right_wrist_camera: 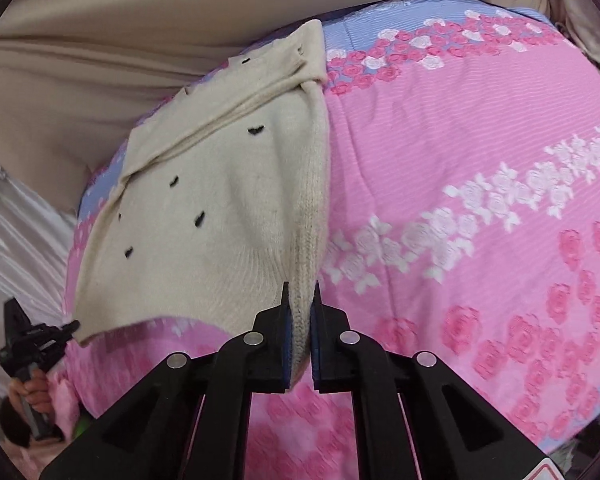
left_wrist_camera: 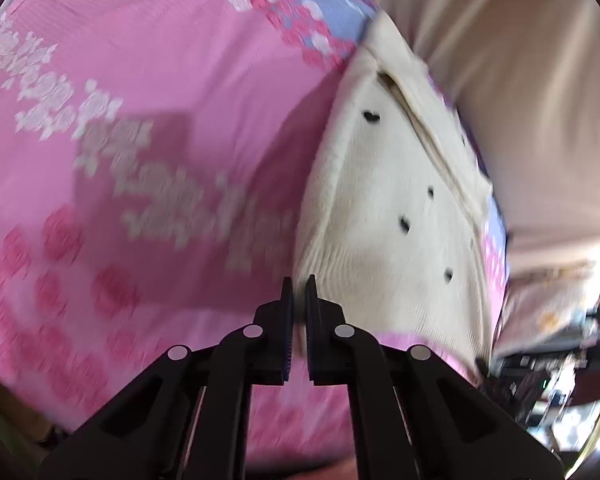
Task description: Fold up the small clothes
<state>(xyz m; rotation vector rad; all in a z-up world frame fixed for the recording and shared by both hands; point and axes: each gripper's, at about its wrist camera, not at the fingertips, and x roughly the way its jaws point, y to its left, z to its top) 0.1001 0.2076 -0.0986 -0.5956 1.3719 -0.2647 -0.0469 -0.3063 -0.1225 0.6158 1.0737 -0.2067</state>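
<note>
Holding the sweater (right_wrist_camera: 204, 216) by its ribbed hem, my right hand-held gripper (right_wrist_camera: 300, 300) is pinched on the knit, which runs straight away from me across the pink bedspread (right_wrist_camera: 460, 160). My left hand-held gripper (left_wrist_camera: 299, 292) sits at the opposite near corner, jaws narrow; I cannot tell if cloth is between them. The sweater's long axis points toward the beige curtain (right_wrist_camera: 80, 80). Nothing blocks a fold forward.

A: Surface noted?
B: Bedspread (right_wrist_camera: 460, 152), pink with rose bands and a blue strip along the far edge.
A: Behind it?
B: Beige curtain (right_wrist_camera: 100, 40) in folds. Cluttered dark shelving (left_wrist_camera: 548, 360), blurred, brightly lit.
</note>
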